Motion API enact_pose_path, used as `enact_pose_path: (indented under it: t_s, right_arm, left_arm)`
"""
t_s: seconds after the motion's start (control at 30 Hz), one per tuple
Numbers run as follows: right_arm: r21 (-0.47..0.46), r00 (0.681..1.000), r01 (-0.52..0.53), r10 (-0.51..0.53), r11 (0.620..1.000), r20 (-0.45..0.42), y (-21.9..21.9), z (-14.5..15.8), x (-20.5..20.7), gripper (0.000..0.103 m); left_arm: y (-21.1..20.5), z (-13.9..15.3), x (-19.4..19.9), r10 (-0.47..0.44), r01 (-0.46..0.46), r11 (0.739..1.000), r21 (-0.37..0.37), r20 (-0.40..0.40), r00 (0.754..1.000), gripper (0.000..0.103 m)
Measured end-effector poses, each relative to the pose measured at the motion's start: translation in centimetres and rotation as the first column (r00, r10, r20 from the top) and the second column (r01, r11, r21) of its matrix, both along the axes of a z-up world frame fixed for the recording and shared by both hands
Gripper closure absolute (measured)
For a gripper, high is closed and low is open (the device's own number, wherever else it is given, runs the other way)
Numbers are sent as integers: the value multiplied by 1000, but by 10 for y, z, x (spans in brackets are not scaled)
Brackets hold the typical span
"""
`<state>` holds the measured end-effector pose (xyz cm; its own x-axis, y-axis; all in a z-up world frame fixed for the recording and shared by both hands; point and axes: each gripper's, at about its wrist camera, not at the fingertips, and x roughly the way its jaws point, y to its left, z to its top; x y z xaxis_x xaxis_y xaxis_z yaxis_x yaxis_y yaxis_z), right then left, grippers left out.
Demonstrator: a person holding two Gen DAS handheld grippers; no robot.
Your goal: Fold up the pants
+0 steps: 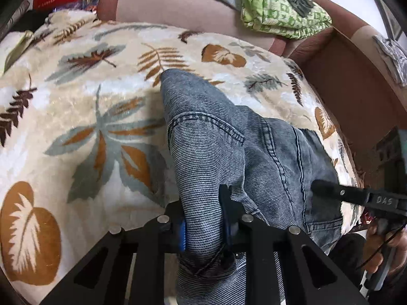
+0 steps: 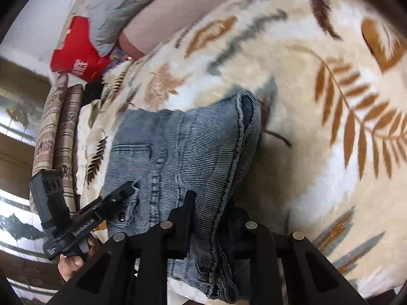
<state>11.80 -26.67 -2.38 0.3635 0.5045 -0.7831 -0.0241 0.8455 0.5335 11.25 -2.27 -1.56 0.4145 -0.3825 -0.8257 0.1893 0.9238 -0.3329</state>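
Observation:
Blue-grey corduroy pants (image 1: 229, 137) lie on a leaf-patterned blanket (image 1: 84, 117). My left gripper (image 1: 203, 216) is shut on a bunched fold of the pants and holds it up off the blanket. In the right wrist view my right gripper (image 2: 211, 216) is shut on a hem end of the pants (image 2: 193, 147). The right gripper also shows in the left wrist view (image 1: 328, 189), at the pants' right side. The left gripper shows in the right wrist view (image 2: 124, 190), at the waistband by a button.
The blanket (image 2: 305, 101) covers a sofa seat. A green patterned cloth (image 1: 279, 12) lies on the backrest. A red bag (image 2: 76, 50) and a grey quilt (image 2: 122, 7) sit at one end. The sofa's brown armrest (image 1: 356, 81) is at the right.

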Motion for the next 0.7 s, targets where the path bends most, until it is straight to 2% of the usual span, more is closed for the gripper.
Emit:
enact_pose_path:
  t_s: [0.2, 0.37, 0.57, 0.7]
  right_arm:
    - [-3, 995, -40, 40, 999, 89, 15, 38, 0, 81]
    - [-1, 985, -69, 69, 998, 157, 32, 66, 15, 82]
    - [0, 973, -97, 95, 995, 213, 52, 89, 37, 82]
    - [14, 973, -115, 110, 993, 201, 61, 85, 37, 82]
  left_arm:
    - [17, 37, -3, 34, -34, 999, 0, 94, 995, 81]
    - [37, 64, 9, 59, -63, 998, 14, 168, 984, 81]
    - [53, 76, 22, 93, -97, 995, 10, 207, 974, 81]
    - [62, 70, 18, 98, -101, 995, 5, 190, 977, 81]
